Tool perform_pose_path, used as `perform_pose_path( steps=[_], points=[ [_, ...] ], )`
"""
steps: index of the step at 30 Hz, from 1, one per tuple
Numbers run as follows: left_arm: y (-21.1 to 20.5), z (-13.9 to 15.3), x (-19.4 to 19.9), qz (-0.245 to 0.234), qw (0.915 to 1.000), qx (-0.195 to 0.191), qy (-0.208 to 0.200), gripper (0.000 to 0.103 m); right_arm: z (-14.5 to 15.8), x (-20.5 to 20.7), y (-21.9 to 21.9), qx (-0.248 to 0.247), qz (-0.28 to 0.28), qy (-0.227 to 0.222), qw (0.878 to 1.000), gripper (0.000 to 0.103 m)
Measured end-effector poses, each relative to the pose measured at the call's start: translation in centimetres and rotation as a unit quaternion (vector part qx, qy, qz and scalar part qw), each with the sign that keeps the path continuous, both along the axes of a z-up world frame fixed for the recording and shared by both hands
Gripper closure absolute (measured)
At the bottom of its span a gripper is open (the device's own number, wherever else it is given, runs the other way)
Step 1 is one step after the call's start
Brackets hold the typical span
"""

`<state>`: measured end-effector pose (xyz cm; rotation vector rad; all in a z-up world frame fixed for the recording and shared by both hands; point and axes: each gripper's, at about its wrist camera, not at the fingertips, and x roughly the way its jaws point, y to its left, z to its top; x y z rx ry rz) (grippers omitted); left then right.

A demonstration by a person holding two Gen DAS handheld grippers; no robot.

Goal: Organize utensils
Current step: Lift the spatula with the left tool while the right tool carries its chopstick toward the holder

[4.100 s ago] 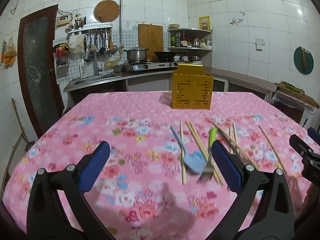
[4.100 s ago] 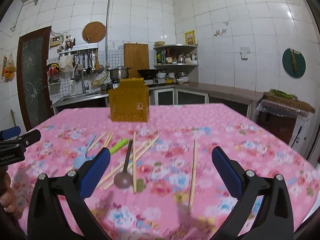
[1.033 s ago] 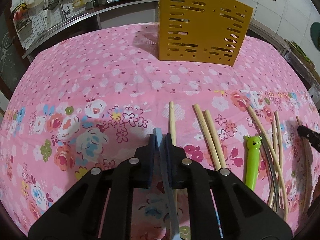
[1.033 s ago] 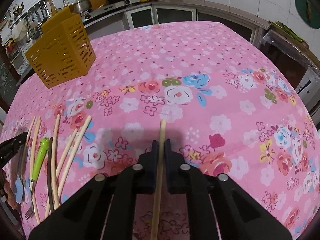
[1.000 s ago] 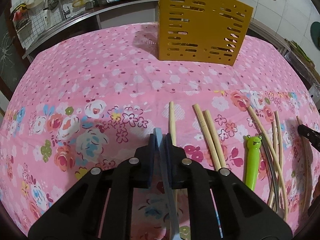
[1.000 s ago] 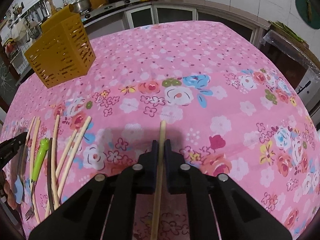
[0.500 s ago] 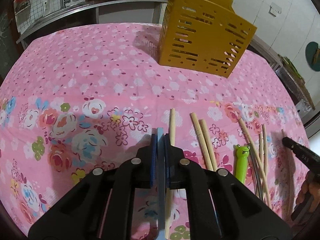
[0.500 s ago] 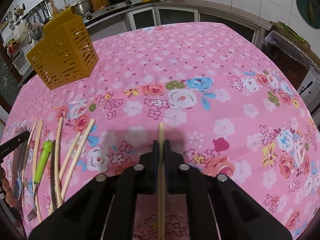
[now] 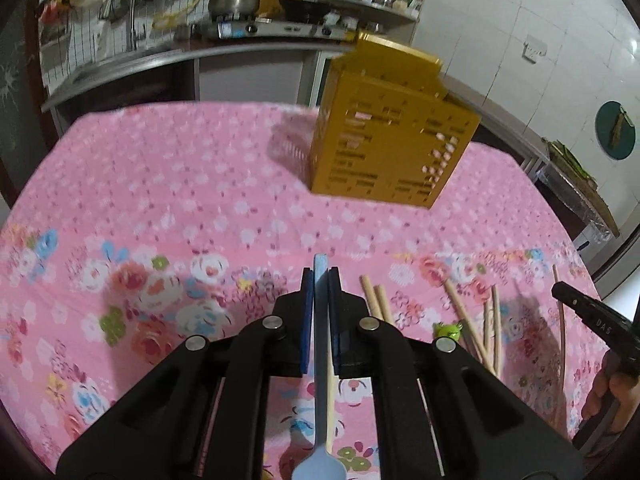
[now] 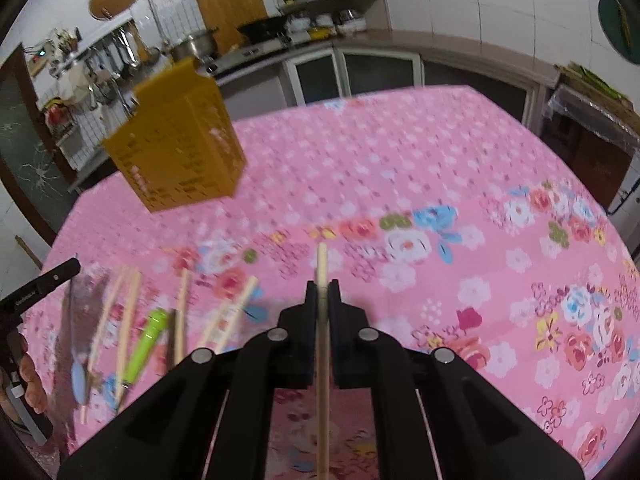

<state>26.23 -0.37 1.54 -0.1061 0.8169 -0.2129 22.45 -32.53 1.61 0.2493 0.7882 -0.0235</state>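
The left gripper (image 9: 320, 280) squeezes a blue spoon (image 9: 320, 420), its bowl cut off below. The right gripper (image 10: 321, 292) pinches one chopstick (image 10: 322, 380). Both are in front of the blurry yellow basket (image 9: 384, 136) on the table (image 9: 160, 184).

The left gripper (image 9: 320, 280) is clamped on the blue spoon (image 9: 320, 380) handle. The yellow utensil holder (image 9: 384, 140) stands on the pink floral tablecloth (image 9: 160, 200). Chopsticks (image 9: 376, 300) lie right of the gripper.
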Motion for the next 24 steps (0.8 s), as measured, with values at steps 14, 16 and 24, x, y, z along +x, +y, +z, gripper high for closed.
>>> perform_pose_path(
  steps=[14,16,24],
  points=[
    [0.6,3.6,-1.4,0.0,0.997,0.002,-0.077,0.097,4.3,-0.1,1.9,-0.001,0.016,-0.085,0.996,0.097],
    [0.7,3.9,-1.3,0.001,0.9965,0.002,-0.084,0.097,4.7,-0.1,2.1,-0.001,0.017,-0.098,0.995,0.097],
    [0.8,5.1,-0.7,0.004,0.9938,0.005,-0.111,0.097,6.6,0.3,2.7,-0.016,0.02,-0.142,0.99,0.097]
  ],
)
